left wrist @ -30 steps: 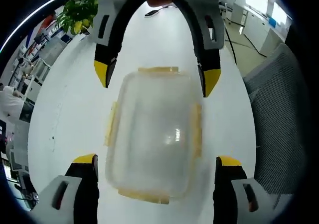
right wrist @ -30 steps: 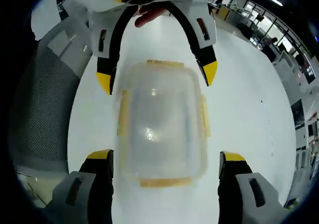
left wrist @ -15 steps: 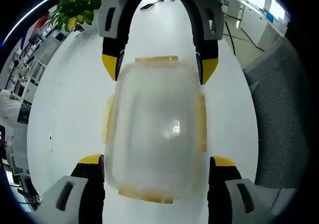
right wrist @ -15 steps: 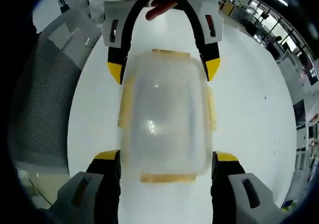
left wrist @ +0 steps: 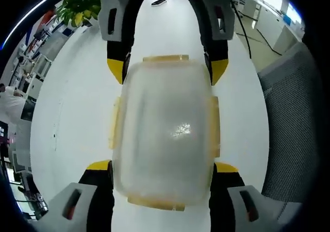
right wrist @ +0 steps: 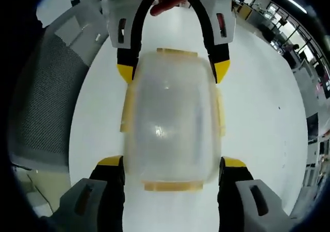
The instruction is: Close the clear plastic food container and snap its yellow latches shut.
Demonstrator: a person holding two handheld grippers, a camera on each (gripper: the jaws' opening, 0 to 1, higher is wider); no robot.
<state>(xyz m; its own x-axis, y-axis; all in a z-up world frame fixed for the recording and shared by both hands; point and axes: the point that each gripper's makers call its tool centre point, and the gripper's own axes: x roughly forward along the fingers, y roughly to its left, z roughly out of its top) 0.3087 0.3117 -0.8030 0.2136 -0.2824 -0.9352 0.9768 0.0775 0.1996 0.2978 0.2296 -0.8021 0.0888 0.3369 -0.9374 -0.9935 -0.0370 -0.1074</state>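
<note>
The clear plastic container [left wrist: 165, 134] [right wrist: 171, 123] lies on the white table [left wrist: 72, 123] with its lid on. Yellow latches [left wrist: 214, 126] [right wrist: 125, 116] run along its sides and both short ends. My left gripper [left wrist: 162, 167] straddles the near end in the left gripper view, its yellow-tipped fingers [left wrist: 98, 166] pressed against the container's two long sides. From the opposite end, my right gripper [left wrist: 167, 69] [right wrist: 171, 162] clamps the other corners the same way. The left gripper [right wrist: 173, 72] shows at the top of the right gripper view.
A grey mesh chair [left wrist: 294, 113] [right wrist: 46, 98] stands beside the table. A green plant [left wrist: 80, 7] sits at the table's far corner. A person's fingertip [right wrist: 167, 4] shows behind the left gripper. Office desks fill the background.
Both pairs of jaws have narrowed from wide apart until they meet the container's sides. The two grippers have drawn closer together over the container, which has stayed in place.
</note>
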